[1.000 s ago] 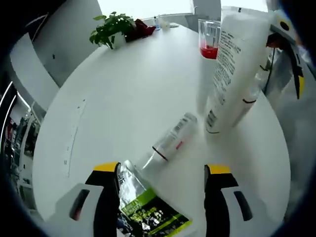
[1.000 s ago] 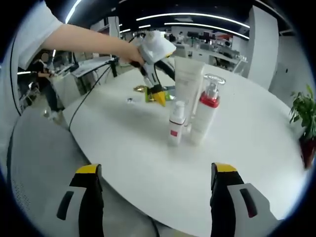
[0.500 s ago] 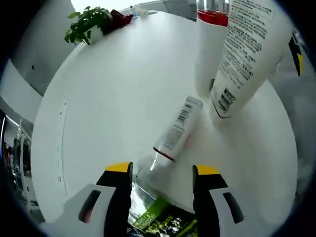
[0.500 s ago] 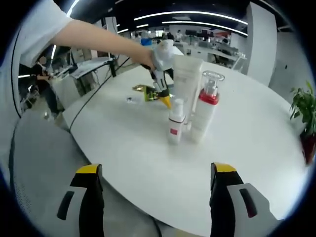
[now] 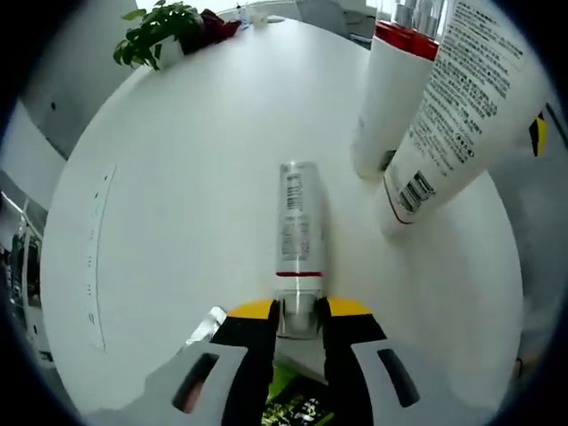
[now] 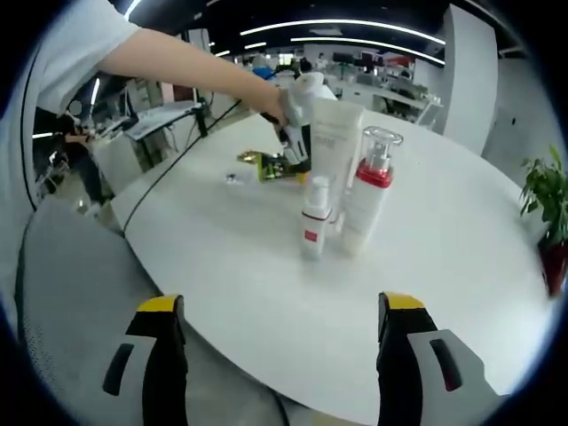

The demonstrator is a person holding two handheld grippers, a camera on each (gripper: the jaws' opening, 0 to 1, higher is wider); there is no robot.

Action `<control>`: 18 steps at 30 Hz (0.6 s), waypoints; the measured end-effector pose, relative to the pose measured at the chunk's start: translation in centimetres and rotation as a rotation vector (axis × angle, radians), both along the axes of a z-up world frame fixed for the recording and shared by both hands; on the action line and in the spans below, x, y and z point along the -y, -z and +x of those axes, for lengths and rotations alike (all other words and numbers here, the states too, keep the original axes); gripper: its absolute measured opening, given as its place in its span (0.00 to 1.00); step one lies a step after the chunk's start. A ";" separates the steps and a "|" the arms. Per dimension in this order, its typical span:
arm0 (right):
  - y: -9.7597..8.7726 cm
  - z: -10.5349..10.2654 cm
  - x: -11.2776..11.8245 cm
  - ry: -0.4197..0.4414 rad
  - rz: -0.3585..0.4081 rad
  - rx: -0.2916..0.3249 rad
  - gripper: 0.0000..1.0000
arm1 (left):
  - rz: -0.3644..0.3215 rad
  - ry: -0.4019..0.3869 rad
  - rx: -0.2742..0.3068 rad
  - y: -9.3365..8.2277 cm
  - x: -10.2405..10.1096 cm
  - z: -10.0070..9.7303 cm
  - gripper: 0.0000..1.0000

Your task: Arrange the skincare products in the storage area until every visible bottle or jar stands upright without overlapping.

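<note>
Left gripper view, fingers pinching slim cylindrical bottle, glossy round table

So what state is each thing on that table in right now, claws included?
Small bottle: upright, cap gripped by the left claw.
Pump bottle: upright, red collar.
Large tube: upright behind them.
Green packet: lying flat.
Right claw: open, holding nothing.

A round white table stands in an open-plan office whose dark ceiling carries long curved light strips at twelve o'clock, with desks behind, a white pillar at two o'clock and a potted plant at three o'clock.
</note>
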State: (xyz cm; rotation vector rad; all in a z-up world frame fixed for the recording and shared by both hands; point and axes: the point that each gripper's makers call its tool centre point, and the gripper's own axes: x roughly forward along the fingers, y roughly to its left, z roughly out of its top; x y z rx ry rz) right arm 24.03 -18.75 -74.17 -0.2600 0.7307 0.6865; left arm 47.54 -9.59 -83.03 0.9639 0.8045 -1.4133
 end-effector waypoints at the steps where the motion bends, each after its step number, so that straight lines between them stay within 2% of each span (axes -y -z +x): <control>1: 0.0 0.0 0.0 0.000 -0.001 0.001 0.89 | 0.002 -0.020 -0.004 -0.1 0.0 0.0 0.24; 7: 0.0 0.1 0.0 0.000 -0.002 0.005 0.89 | 0.028 -0.107 -0.032 -0.2 -1.0 -0.4 0.24; 10: -0.1 0.1 0.0 0.000 0.001 0.008 0.89 | 0.036 -0.123 -0.036 -0.9 -2.0 -0.9 0.24; 13: -0.3 0.2 0.0 0.000 0.005 0.016 0.89 | 0.036 -0.141 -0.032 -1.4 -3.2 -0.5 0.23; 18: -0.5 0.2 -0.3 -0.013 0.004 0.027 0.89 | 0.039 -0.184 -0.029 -3.3 -5.1 -1.4 0.24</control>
